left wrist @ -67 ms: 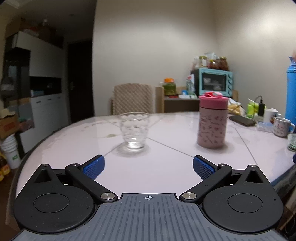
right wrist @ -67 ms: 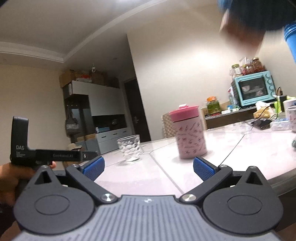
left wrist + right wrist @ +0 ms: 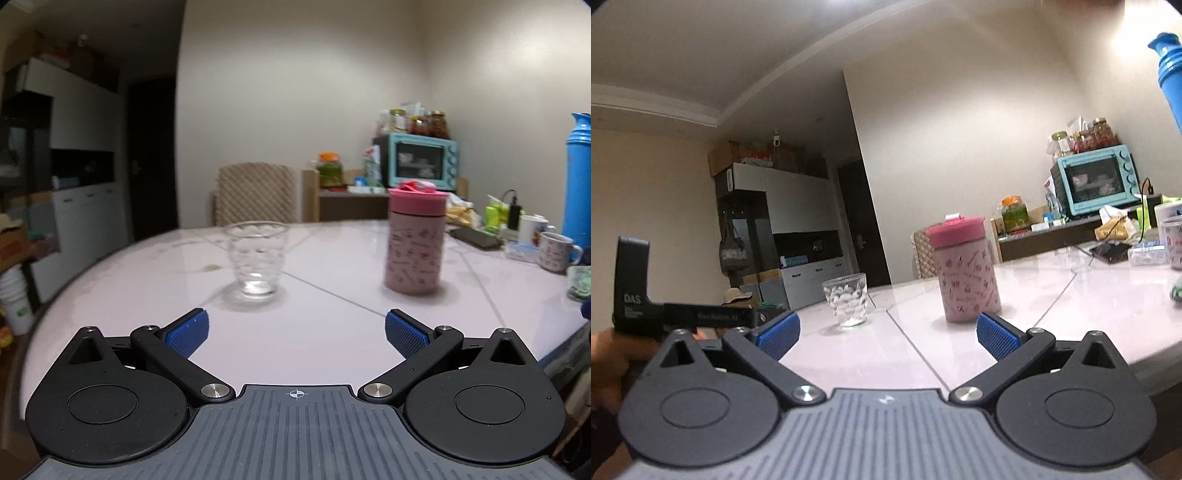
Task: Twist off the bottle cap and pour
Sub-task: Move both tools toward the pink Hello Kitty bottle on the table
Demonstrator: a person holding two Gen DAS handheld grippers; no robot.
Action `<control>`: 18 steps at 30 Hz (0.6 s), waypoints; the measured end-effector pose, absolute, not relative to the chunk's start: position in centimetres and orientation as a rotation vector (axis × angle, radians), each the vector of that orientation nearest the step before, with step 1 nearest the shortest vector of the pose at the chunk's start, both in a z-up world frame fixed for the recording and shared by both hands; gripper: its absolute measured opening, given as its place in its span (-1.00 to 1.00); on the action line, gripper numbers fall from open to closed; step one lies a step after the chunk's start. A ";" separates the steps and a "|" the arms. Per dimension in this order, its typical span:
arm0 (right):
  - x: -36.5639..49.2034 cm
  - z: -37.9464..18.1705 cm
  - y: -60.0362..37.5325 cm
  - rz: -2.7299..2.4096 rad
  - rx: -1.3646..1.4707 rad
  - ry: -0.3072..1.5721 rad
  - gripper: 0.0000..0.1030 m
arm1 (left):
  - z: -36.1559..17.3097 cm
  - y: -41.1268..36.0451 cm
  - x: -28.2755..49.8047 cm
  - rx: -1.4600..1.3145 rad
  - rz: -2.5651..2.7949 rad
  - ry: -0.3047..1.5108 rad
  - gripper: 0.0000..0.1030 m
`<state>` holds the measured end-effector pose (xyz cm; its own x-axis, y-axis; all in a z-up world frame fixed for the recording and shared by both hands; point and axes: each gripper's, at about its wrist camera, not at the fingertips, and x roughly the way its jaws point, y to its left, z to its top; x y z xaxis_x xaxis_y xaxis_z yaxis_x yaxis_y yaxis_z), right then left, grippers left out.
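Glossy white tabletop (image 3: 332,332) carries capped pink patterned bottle (image 3: 413,251) upright beside clear dimpled glass (image 3: 256,258), spaced for pouring; my left gripper (image 3: 297,328) and right gripper (image 3: 888,328) gape empty, short of both.

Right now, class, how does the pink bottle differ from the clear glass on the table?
The pink bottle is opaque with printed patterns; the clear glass is see-through and dimpled. The bottle is closed by a pink cap; the glass is open-topped. The bottle stands taller than the glass. Both stand upright and apart on the table.
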<state>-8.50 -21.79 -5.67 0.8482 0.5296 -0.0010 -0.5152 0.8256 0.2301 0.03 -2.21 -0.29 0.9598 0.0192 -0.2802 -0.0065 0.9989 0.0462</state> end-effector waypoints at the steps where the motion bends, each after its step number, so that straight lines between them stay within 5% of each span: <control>1: -8.6 -5.6 -21.8 0.548 0.223 0.065 1.00 | -0.4 -3.2 0.0 0.055 0.018 0.288 1.00; 18: -5.4 -4.5 -22.3 0.450 0.168 0.162 1.00 | -3.3 -21.8 2.4 0.137 0.094 0.336 1.00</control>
<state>-5.42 -22.32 -4.53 0.8879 0.4445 -0.1182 -0.4179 0.8870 0.1966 2.38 -21.85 -3.34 0.9398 0.1146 -0.3221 -0.0691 0.9864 0.1491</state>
